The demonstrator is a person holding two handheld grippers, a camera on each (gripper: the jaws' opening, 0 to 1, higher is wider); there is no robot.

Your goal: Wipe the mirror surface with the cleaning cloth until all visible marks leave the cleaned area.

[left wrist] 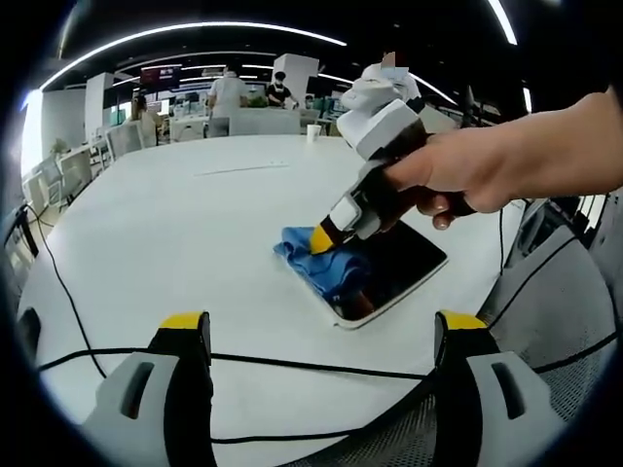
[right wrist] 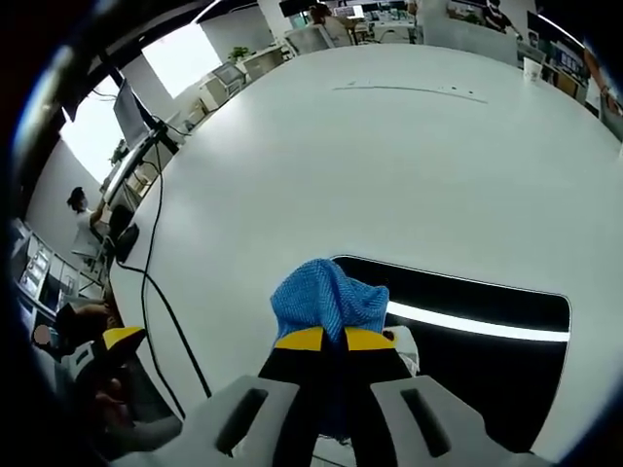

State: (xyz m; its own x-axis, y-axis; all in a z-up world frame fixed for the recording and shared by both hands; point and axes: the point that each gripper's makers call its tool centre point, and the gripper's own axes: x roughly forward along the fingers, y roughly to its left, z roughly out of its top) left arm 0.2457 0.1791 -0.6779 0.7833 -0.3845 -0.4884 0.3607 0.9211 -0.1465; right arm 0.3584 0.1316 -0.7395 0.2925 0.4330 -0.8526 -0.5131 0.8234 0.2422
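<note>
Mirror (left wrist: 389, 268) lies flat on the white bench (left wrist: 195, 224), ahead of the left gripper (left wrist: 321, 336), whose jaws stand spread and empty near the bench edge. The right gripper (left wrist: 326, 238), held in a hand (left wrist: 487, 170), pinches the blue cleaning cloth (left wrist: 321, 258) down on the mirror's far-left end.

Right gripper view: right gripper (right wrist: 326, 339) pressed together on the cleaning cloth (right wrist: 326, 297), at the mirror's (right wrist: 487, 336) near end. Glass beyond shows a reflected light strip; marks too faint to judge. Wiping looks under way, most surface likely left.
</note>
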